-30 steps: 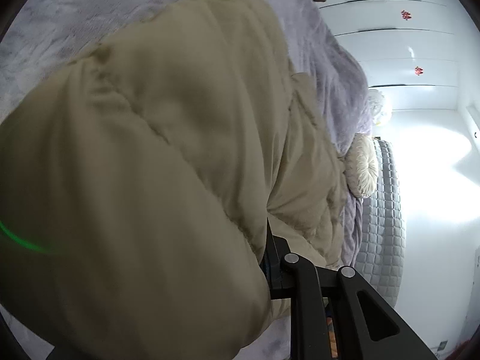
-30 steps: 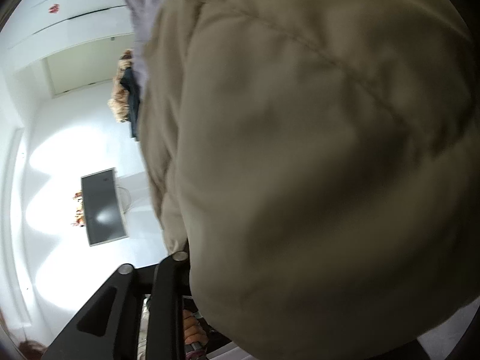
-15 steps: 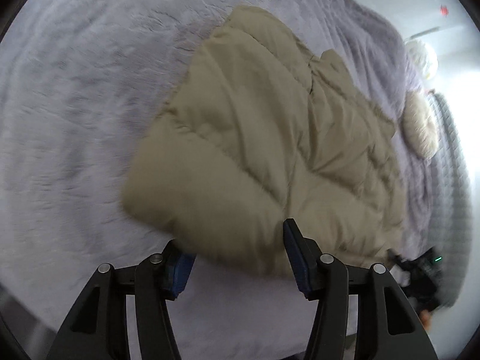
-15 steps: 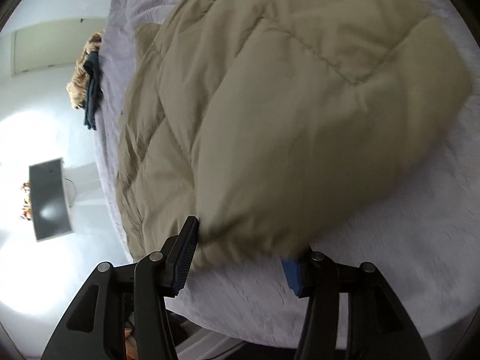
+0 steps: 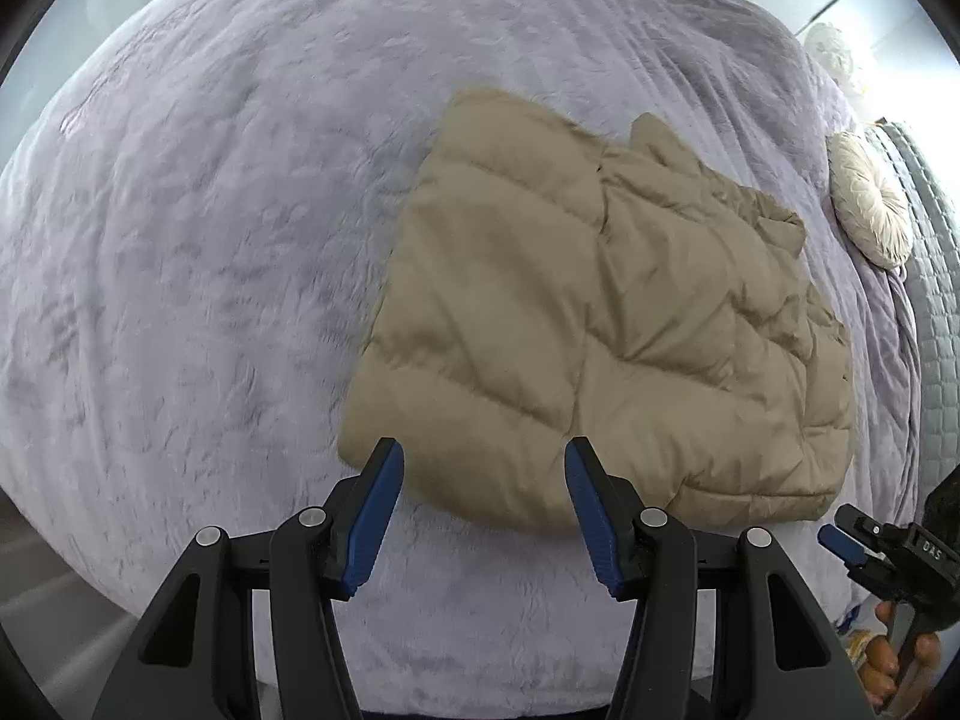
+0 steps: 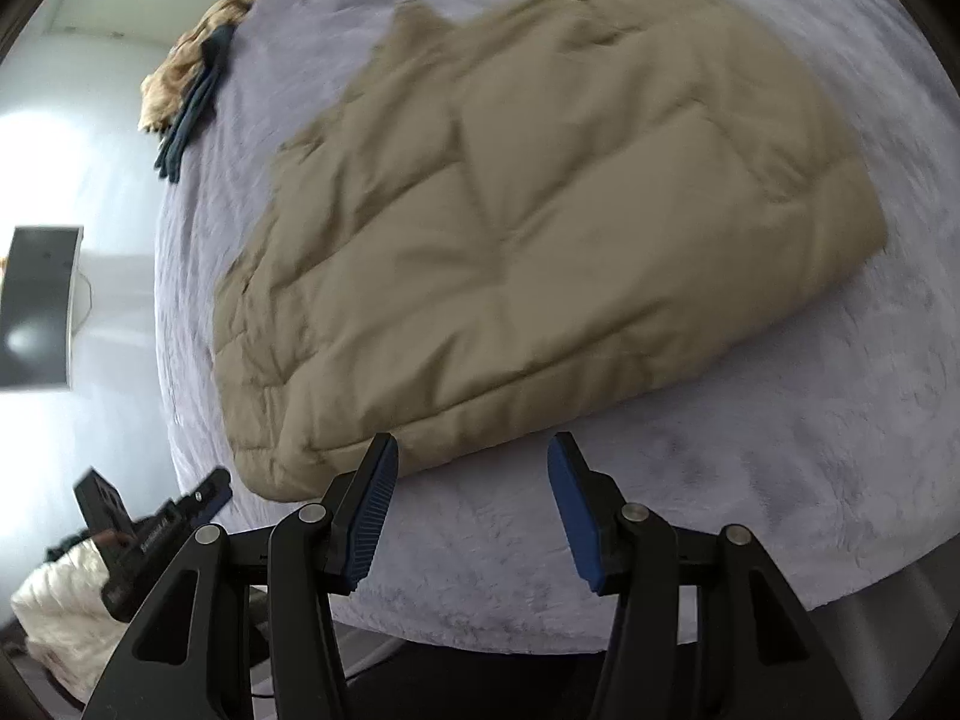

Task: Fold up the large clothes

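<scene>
Lavender bedspread holds folded jacket; both grippers' jaws apart; monitor only right view.

Around the folded beige jacket the grey bed cover lies bare on its near and left sides. A round cushion and piled clothes stand beyond it.

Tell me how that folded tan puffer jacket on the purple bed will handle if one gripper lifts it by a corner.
The folded tan quilted puffer jacket would probably sag and unfold, since its layers lie loose and puffy. It looks light for its bulk, judging by the padded quilting. The smooth shell may slip between the left gripper's blue fingers.
</scene>
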Motion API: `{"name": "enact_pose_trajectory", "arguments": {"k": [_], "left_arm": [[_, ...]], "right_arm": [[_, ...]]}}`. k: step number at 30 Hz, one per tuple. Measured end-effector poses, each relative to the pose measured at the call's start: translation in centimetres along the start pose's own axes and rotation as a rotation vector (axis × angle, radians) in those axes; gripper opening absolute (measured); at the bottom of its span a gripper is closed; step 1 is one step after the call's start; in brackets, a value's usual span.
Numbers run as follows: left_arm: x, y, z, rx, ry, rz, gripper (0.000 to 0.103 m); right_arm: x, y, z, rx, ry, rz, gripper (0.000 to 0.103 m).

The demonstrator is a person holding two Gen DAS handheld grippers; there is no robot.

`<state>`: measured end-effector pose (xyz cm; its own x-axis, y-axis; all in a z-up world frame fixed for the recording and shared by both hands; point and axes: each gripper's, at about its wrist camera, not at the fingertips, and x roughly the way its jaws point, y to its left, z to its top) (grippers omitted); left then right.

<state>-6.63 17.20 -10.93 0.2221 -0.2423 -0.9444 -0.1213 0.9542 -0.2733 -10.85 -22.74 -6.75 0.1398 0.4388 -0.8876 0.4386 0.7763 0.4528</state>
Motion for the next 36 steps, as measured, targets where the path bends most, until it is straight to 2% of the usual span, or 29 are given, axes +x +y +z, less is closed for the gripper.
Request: {"name": "enact_pose_trajectory", "arguments": {"k": [6, 7, 13, 14, 15, 16, 17, 23, 25, 27, 33, 34, 35, 36], "left_arm": [[0.6, -1.5, 0.7, 0.076, 0.008, 0.016, 0.057], [0.6, -1.6, 0.7, 0.089, 0.009, 0.02, 0.057], [0.8, -2.1, 0.5, 0.125, 0.026, 0.035, 0.057], [0.8, -2.2, 0.6, 0.123, 0.03, 0.029, 0.061], [0.8, -2.2, 0.6, 0.121, 0.034, 0.023, 0.084], [0.7, -2.2, 0.6, 0.118, 0.028, 0.019, 0.092], [0.4, -2.2, 0.6, 0.118, 0.005, 0.014, 0.095], [0.5, -1.8, 0.9, 0.121, -0.001, 0.038, 0.095], [0.6, -1.4, 1.0, 0.112, -0.004, 0.056, 0.095], [0.6, -1.2, 1.1, 0.118, -0.008, 0.075, 0.095], [0.8, -1.2, 1.3, 0.149, -0.002, 0.09, 0.095], [0.9, -1.2, 1.3, 0.153, 0.002, 0.091, 0.095], [1.0, -1.2, 1.3, 0.155, 0.005, 0.087, 0.095], [1.1, -1.1, 1.3, 0.155, 0.009, 0.082, 0.095]], "right_arm": [[-0.7, 1.5, -0.7, 0.004, 0.012, -0.024, 0.057], [0.4, 2.9, -0.1, 0.002, 0.011, -0.031, 0.057], [2.3, 5.2, 0.5, -0.027, 0.025, -0.086, 0.059], [2.4, 5.5, 0.5, -0.03, 0.026, -0.093, 0.059], [2.6, 5.8, 0.4, -0.035, 0.028, -0.102, 0.059], [2.7, 6.1, 0.4, -0.04, 0.031, -0.111, 0.059], [3.1, 6.6, 0.5, -0.043, 0.032, -0.117, 0.059], [4.0, 7.3, 0.4, -0.042, 0.041, -0.128, 0.059], [4.4, 7.5, 0.5, -0.038, 0.044, -0.121, 0.064], [4.9, 7.6, 0.6, -0.037, 0.044, -0.116, 0.074], [5.4, 8.1, 0.6, -0.026, 0.026, -0.124, 0.076], [5.4, 8.2, 0.5, -0.027, 0.022, -0.124, 0.078], [5.4, 8.4, 0.4, -0.028, 0.016, -0.123, 0.088], [5.4, 8.4, 0.4, -0.028, 0.007, -0.122, 0.088]]}}
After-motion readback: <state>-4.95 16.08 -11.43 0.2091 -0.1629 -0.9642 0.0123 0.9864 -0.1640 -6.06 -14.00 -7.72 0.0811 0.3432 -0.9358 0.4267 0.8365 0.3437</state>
